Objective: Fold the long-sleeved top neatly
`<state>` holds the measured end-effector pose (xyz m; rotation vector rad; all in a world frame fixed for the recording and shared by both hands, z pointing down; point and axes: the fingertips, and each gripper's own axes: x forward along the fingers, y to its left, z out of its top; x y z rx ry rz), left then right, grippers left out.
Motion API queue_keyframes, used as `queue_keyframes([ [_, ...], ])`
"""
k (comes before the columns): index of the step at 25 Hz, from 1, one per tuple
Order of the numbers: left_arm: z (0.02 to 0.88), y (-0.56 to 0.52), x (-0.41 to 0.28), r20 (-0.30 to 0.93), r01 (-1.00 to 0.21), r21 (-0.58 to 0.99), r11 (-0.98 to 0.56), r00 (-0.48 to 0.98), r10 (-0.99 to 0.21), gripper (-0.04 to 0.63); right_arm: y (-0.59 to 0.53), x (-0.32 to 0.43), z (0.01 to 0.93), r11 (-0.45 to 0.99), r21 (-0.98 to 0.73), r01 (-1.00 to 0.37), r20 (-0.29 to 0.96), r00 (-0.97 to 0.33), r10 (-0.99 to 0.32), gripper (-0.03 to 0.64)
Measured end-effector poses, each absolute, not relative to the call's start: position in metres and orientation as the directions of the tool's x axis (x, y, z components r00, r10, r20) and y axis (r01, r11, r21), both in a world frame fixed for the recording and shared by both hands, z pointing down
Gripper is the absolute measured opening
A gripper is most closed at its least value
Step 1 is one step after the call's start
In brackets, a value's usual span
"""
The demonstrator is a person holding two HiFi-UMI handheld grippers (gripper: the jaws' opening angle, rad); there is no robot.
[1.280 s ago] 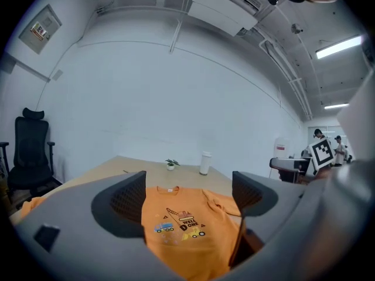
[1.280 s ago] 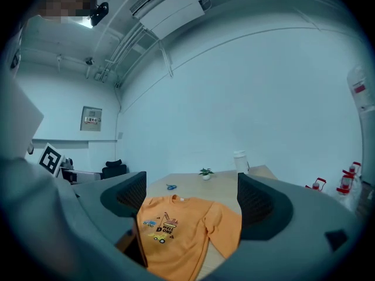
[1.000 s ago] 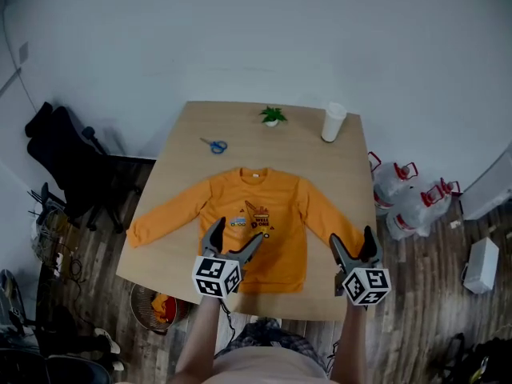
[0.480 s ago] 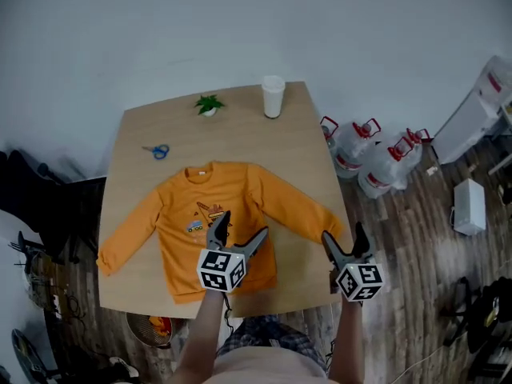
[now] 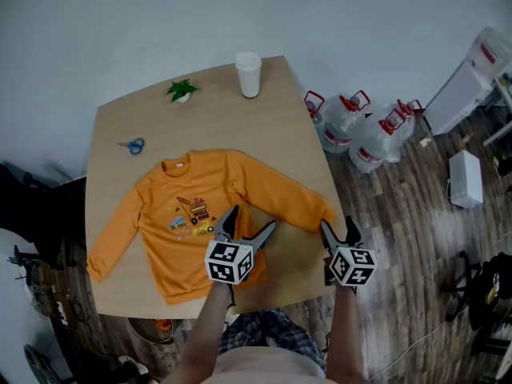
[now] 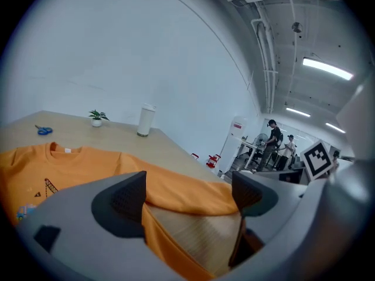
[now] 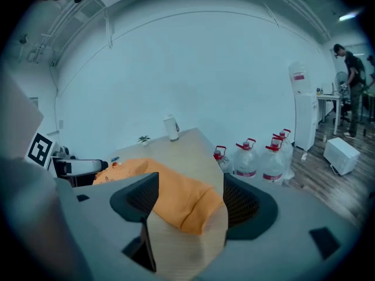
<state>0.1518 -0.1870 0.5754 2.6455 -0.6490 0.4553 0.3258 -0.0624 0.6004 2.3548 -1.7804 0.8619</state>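
Table (image 5: 282, 134) (top (image 5: 200, 214), scissors (image 5: 132, 145), plant (image 5: 182, 91), cup (image 5: 249, 74))

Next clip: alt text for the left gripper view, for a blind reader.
The left tool, jaws open, frames a sleeve of an orange long-sleeved top lying flat on a wooden table, not gripping it. Behind are a white cup, a small potted plant and blue scissors.

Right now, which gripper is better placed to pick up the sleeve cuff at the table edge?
Right. The right gripper has the cuff between its jaws, which have just been closing but do not press it yet. The left gripper is near the top's body.
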Motion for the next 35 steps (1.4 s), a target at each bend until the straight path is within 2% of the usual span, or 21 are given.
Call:
queue_keyframes([
  [7, 0.596, -0.179, 0.164, 0.422, -0.485, 0.308, -0.819, 0.840, -0.339, 0.460, -0.059, 0.339, 0.647, -0.446, -0.237, -0.863, 0.610, 0.225, -0.760, 0.265],
  [17, 0.607, -0.183, 0.163, 0.443, -0.493, 0.317, -0.811, 0.832, -0.333, 0.460, -0.062, 0.340, 0.687, -0.505, -0.246, -0.827, 0.717, 0.196, -0.669, 0.252],
  [30, 0.614, -0.188, 0.159, 0.454, -0.509, 0.331, -0.795, 0.824, -0.339, 0.460, -0.064, 0.336, 0.702, -0.515, -0.239, -0.823, 0.750, 0.180, -0.636, 0.186],
  [31, 0.615, -0.188, 0.157, 0.456, -0.512, 0.331, -0.793, 0.822, -0.341, 0.460, -0.064, 0.335, 0.702, -0.508, -0.237, -0.828, 0.752, 0.175, -0.636, 0.175],
  [35, 0.615, -0.191, 0.153, 0.460, -0.525, 0.334, -0.783, 0.816, -0.351, 0.460, -0.069, 0.328, 0.701, -0.480, -0.220, -0.849, 0.752, 0.167, -0.638, 0.040],
])
